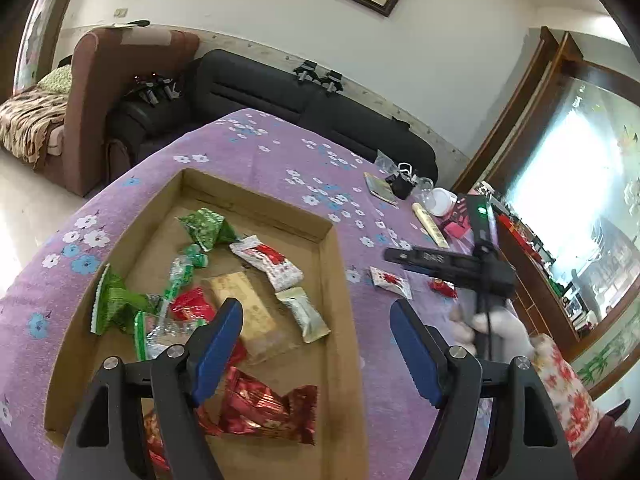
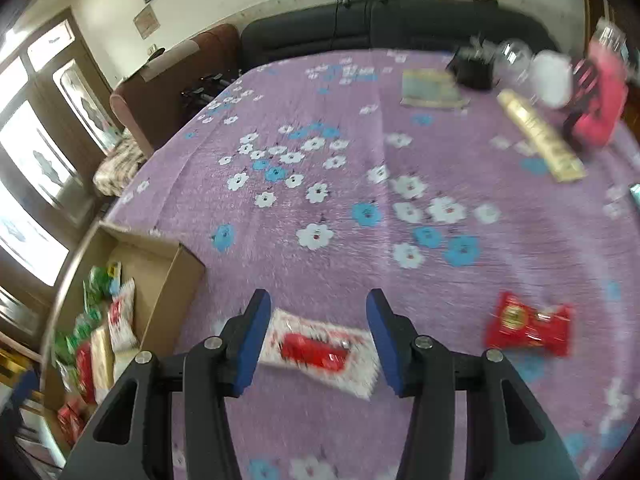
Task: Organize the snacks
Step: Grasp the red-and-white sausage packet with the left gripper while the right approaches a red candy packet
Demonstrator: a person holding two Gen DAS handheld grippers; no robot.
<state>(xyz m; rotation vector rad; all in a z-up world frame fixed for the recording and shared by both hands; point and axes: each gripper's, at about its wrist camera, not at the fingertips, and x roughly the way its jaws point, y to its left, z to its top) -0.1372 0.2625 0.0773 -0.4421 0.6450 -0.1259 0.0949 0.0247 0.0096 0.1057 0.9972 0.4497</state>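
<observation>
A shallow cardboard tray (image 1: pixel 332 264) lies on the purple flowered cloth and holds several snack packets, green, red, white-and-red and gold. My left gripper (image 1: pixel 318 320) hovers open over the tray's near part with nothing between its fingers. To the right of the tray, a white packet with a red print (image 2: pixel 320 348) lies flat on the cloth. My right gripper (image 2: pixel 319 304) stands open just above it, a finger on each side, pads apart from it. A small red packet (image 2: pixel 528 328) lies further right. Both packets, white (image 1: pixel 390 282) and red (image 1: pixel 444 288), also show in the left wrist view.
A gloved hand (image 1: pixel 496 328) holds the right tool beside the tray. At the cloth's far right stand a booklet (image 2: pixel 432 88), a black clip (image 2: pixel 472 68), a white cup (image 2: pixel 554 78), a long beige box (image 2: pixel 540 136) and a pink item (image 2: pixel 600 96). A dark sofa (image 1: pixel 280 88) runs behind the table.
</observation>
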